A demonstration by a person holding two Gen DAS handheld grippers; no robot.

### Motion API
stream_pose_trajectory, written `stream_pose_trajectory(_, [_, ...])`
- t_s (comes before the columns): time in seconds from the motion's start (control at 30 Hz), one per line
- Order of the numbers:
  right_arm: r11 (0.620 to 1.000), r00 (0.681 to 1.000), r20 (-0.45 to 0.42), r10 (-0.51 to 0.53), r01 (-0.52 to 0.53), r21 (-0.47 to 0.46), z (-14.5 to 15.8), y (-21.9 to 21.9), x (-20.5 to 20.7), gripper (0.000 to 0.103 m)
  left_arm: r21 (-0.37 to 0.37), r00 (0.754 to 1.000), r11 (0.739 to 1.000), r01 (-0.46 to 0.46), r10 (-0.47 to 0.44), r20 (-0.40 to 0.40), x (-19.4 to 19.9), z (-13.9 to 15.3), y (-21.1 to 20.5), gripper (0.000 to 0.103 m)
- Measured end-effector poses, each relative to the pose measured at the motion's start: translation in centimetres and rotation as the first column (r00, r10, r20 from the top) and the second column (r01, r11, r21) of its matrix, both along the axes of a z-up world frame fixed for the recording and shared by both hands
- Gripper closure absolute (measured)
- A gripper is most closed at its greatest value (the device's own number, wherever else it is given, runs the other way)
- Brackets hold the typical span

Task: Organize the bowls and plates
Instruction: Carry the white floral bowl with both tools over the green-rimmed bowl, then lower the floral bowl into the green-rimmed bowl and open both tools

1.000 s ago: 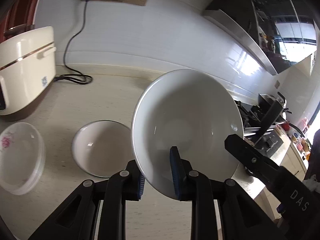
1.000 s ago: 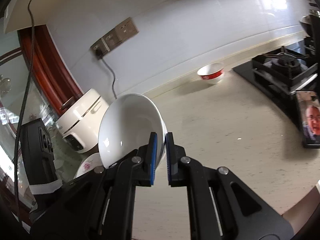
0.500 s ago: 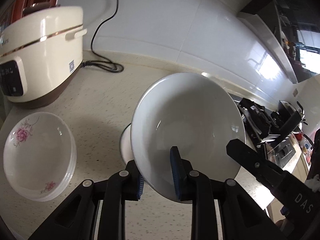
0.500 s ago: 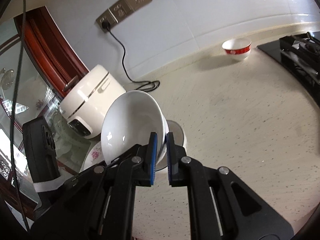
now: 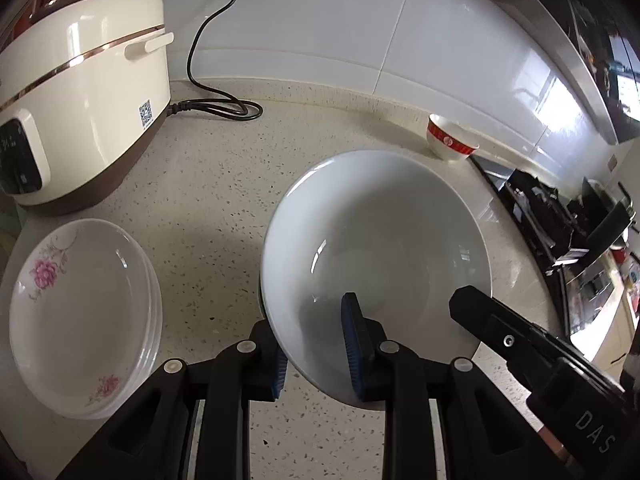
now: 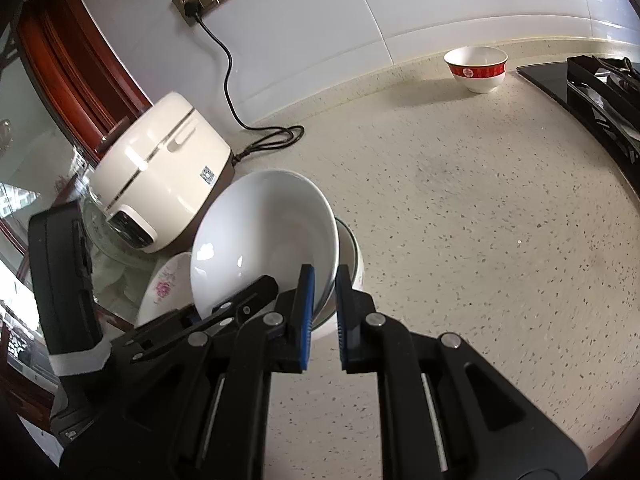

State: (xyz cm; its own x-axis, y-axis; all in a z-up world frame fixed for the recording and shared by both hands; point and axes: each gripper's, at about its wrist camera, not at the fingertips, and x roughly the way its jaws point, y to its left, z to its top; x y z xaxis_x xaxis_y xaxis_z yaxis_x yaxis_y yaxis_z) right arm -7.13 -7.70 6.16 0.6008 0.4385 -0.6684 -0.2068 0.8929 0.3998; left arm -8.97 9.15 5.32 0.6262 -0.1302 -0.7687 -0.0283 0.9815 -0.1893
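A large white bowl is held by both grippers at its near rim. My left gripper is shut on the rim, one pad inside, one outside. My right gripper grips the same bowl at its right rim, jaws slightly parted around the wall. The bowl hangs tilted just over a second white bowl on the counter. A stack of flowered plates lies left of it. A small red-banded bowl stands by the back wall, also in the right wrist view.
A cream rice cooker stands at the back left with its black cord coiled on the counter. A black gas hob is on the right. The speckled counter stretches between them.
Both grippers have carried the white bowl down and left, over the second white bowl on the counter. The plate stack and rice cooker now look closer.
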Motion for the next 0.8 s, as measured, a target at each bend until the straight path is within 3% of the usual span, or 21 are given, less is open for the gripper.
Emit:
stream_pose_trajectory(0.33, [0.999, 1.0, -0.032, -0.002, 0.0, -0.039, -1.2, 0.2, 0.7, 0.086, 0.074, 1.0, 0.997, 0.005, -0.003, -0.03, 0.8, -0.5, -0.6, 0.074])
stream_pose_trajectory(0.57, [0.999, 1.0, -0.028, -0.004, 0.003, -0.045, -1.1, 0.1, 1.0, 0.085, 0.074, 0.999, 0.997, 0.005, -0.003, -0.032, 0.9, -0.5, -0.3, 0.074])
stream_pose_trajectory(0.63, [0.999, 1.0, -0.019, -0.008, 0.007, -0.043, -0.9, 0.0, 1.0, 0.081, 0.082, 1.0, 0.997, 0.002, 0.001, -0.03, 0.9, -0.4, -0.3, 0.073])
stream_pose_trajectory(0.7, [0.999, 1.0, 0.0, -0.013, 0.013, -0.045, -0.4, 0.0, 0.9, 0.067, 0.086, 1.0, 0.996, -0.003, 0.005, -0.025, 0.8, -0.2, -0.3, 0.072])
stream_pose_trajectory(0.8, [0.999, 1.0, 0.017, -0.016, 0.016, -0.044, -0.1, -0.1, 0.8, 0.063, 0.082, 1.0, 0.997, 0.002, 0.001, -0.027, 0.9, -0.2, -0.3, 0.067])
